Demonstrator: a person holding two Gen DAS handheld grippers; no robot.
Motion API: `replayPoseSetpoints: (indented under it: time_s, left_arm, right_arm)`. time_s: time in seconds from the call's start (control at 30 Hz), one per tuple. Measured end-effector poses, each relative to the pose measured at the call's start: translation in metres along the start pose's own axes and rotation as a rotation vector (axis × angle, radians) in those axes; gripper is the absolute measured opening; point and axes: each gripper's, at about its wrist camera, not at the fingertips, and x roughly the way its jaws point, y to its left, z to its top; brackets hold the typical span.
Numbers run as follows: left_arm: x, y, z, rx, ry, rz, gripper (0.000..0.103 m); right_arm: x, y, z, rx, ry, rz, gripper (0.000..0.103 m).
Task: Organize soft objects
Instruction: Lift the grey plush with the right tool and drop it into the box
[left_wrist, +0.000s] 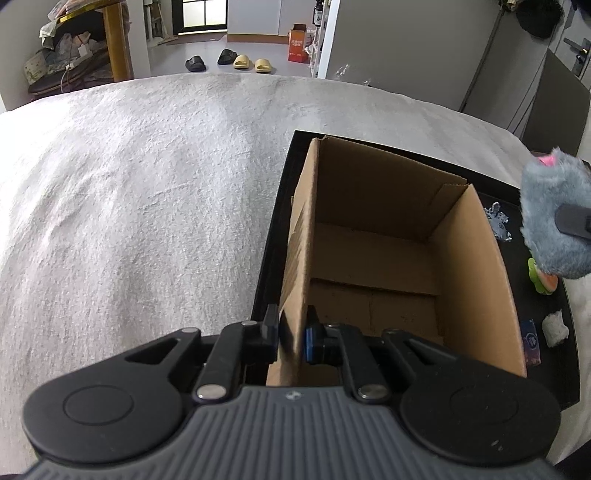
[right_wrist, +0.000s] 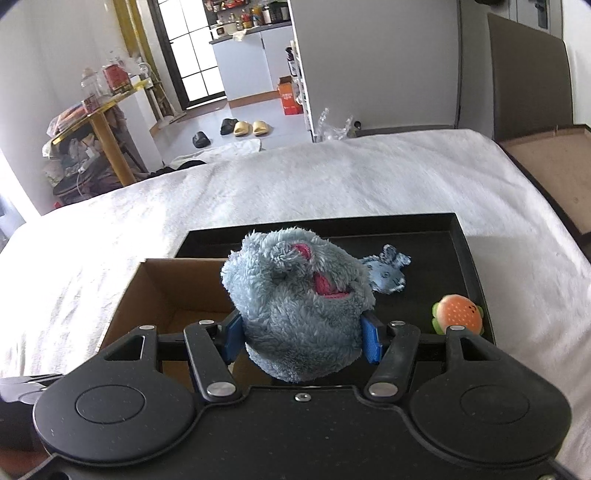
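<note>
An open cardboard box (left_wrist: 373, 258) stands on a black tray (left_wrist: 275, 236) on the bed. My left gripper (left_wrist: 291, 334) is shut on the box's left wall at its near end. My right gripper (right_wrist: 301, 332) is shut on a fluffy blue-grey plush toy (right_wrist: 299, 306) with pink parts, held above the tray beside the box (right_wrist: 166, 291). The plush also shows at the right edge of the left wrist view (left_wrist: 557, 221). A small blue bunny toy (right_wrist: 386, 275) and a burger plush (right_wrist: 458, 314) lie on the tray (right_wrist: 436, 258).
A white blanket (left_wrist: 147, 192) covers the bed. On the tray right of the box lie a clear plastic piece (left_wrist: 498, 221), a blue packet (left_wrist: 530, 341) and a white fluffy lump (left_wrist: 554, 326). Slippers (left_wrist: 229, 61) lie on the floor beyond.
</note>
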Motion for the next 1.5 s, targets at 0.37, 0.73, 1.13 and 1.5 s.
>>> replayPoseSetpoints:
  time_s: [0.37, 0.73, 1.13, 1.5]
  left_arm:
    - [-0.007, 0.009, 0.001, -0.034, -0.035, -0.028, 0.012]
    - [0.001, 0.018, 0.002, -0.081, -0.019, -0.077, 0.012]
    - [0.005, 0.026, 0.004, -0.153, -0.005, -0.100, 0.013]
    - [0.003, 0.019, 0.004, -0.136, 0.002, -0.076, 0.019]
  right_arm:
    - [0.004, 0.044, 0.001, -0.065, 0.012, 0.008, 0.059]
    - [0.029, 0.086, -0.011, -0.122, 0.069, 0.028, 0.059]
    - [0.046, 0.116, -0.007, -0.160, 0.084, 0.036, 0.066]
    - [0.034, 0.099, -0.017, -0.113, 0.077, 0.011, 0.079]
